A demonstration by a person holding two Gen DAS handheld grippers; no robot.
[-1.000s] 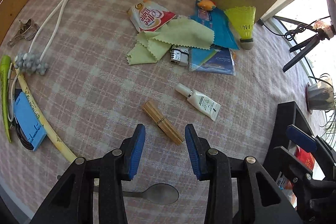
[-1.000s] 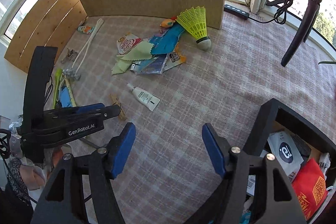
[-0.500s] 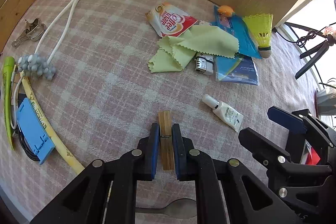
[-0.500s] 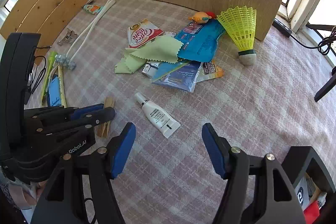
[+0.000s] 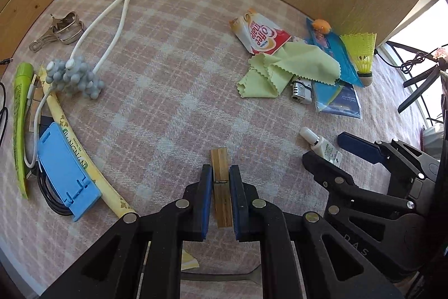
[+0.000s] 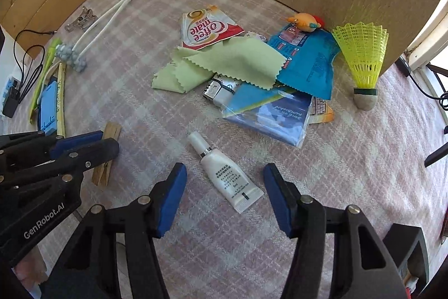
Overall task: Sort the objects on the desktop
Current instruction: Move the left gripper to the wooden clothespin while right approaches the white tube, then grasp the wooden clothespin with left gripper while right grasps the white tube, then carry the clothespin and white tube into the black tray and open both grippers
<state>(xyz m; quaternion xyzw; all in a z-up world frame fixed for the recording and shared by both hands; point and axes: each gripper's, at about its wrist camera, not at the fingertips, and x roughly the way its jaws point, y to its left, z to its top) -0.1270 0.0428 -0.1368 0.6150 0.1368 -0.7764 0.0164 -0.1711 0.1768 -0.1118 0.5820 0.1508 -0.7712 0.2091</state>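
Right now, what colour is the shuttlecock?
The shuttlecock is yellow; the right wrist view shows it best.

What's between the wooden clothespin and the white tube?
Bare checked cloth, per the right wrist view, between the wooden clothespin and the white tube.

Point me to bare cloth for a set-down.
Free: the wide checked patch between the white cord and the green cloth; also right of the white tube, below the shuttlecock. Crowded: packet pile at the back, left-edge clutter around the blue stand.
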